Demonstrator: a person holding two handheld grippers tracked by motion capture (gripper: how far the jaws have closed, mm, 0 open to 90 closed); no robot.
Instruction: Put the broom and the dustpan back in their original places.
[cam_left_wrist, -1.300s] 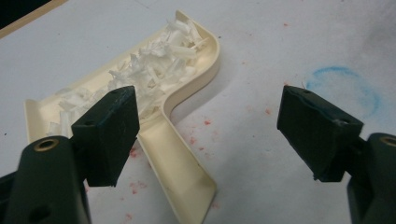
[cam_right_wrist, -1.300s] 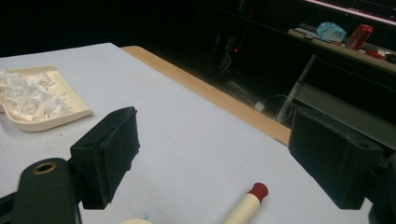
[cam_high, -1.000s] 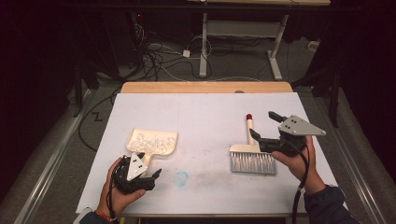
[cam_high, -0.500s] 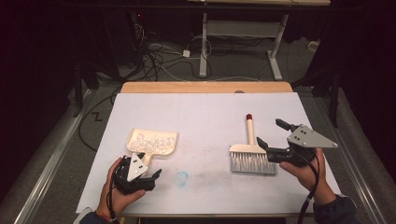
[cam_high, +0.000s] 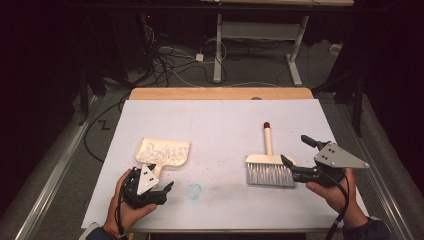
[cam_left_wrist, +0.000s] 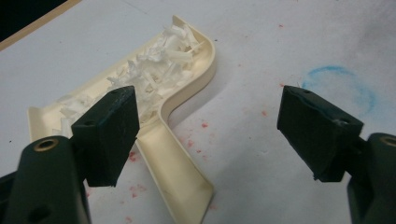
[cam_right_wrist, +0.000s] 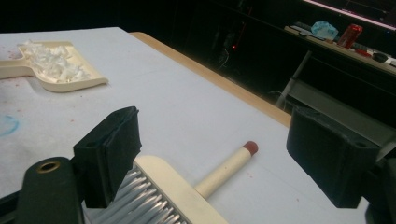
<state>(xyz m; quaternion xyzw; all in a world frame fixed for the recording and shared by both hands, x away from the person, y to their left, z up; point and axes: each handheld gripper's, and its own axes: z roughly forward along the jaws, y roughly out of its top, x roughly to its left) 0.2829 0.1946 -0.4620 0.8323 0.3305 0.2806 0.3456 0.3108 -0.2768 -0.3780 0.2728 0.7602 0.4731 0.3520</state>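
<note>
Cream plastic dustpan (cam_high: 165, 151) with short flat handle: lying flat on white-covered table (cam_high: 220, 120), left half, heaped with white shredded scraps (cam_high: 161, 149); handle end pointing at left gripper (cam_high: 159, 192).
Left gripper: jaws spread wide, holding nothing, resting on table just below dustpan handle (cam_left_wrist: 180, 179).
Cream-backed hand brush (cam_high: 269, 167) with grey bristles and red-tipped round handle: lying flat on right half, well apart from dustpan, handle pointing to far edge.
Right gripper (cam_high: 297, 157): jaws spread wide, empty, just beside brush head at its right end.
Faint blue ring mark (cam_high: 194, 190): on table cover between both grippers.
</note>
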